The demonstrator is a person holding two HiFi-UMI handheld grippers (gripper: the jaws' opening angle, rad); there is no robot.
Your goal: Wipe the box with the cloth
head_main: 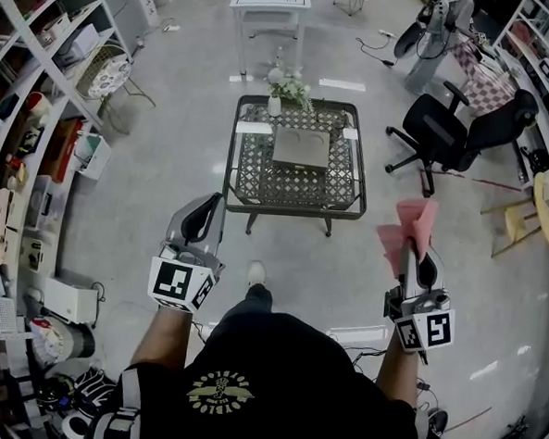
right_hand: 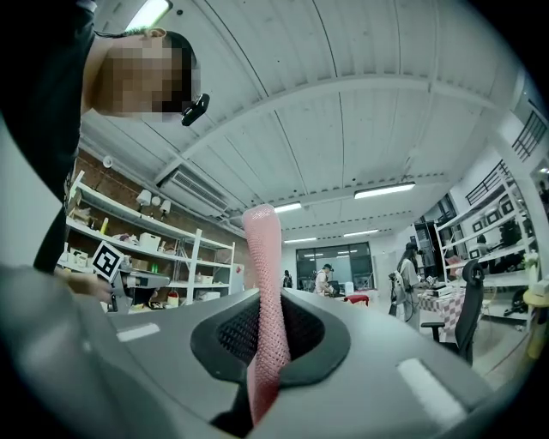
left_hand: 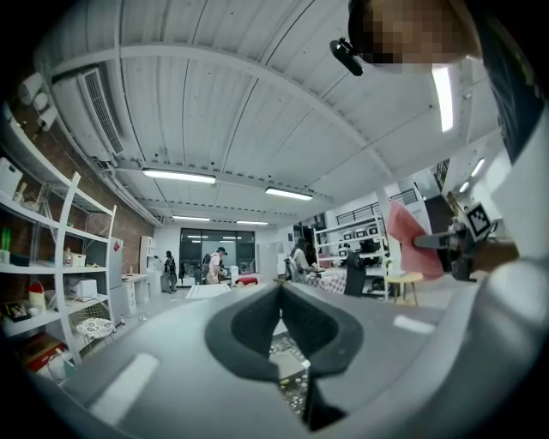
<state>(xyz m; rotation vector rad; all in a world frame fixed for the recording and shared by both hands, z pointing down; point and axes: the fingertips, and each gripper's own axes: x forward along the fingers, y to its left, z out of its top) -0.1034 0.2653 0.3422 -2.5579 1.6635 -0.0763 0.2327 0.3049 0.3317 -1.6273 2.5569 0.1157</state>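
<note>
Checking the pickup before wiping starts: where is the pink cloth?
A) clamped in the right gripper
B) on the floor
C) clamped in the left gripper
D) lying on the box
A: the right gripper view shows the pink cloth clamped between the jaws of the right gripper, while the box lies uncovered ahead.

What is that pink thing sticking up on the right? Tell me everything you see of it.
It is a pink cloth, soft, with a fine mesh-like weave. The right tool is shut on it: the jaws pinch its lower part and the rest stands up above them, a narrow folded strip in the right gripper view, loose crumpled corners in the head view. It is held up in the air and touches nothing but the tool.
</note>
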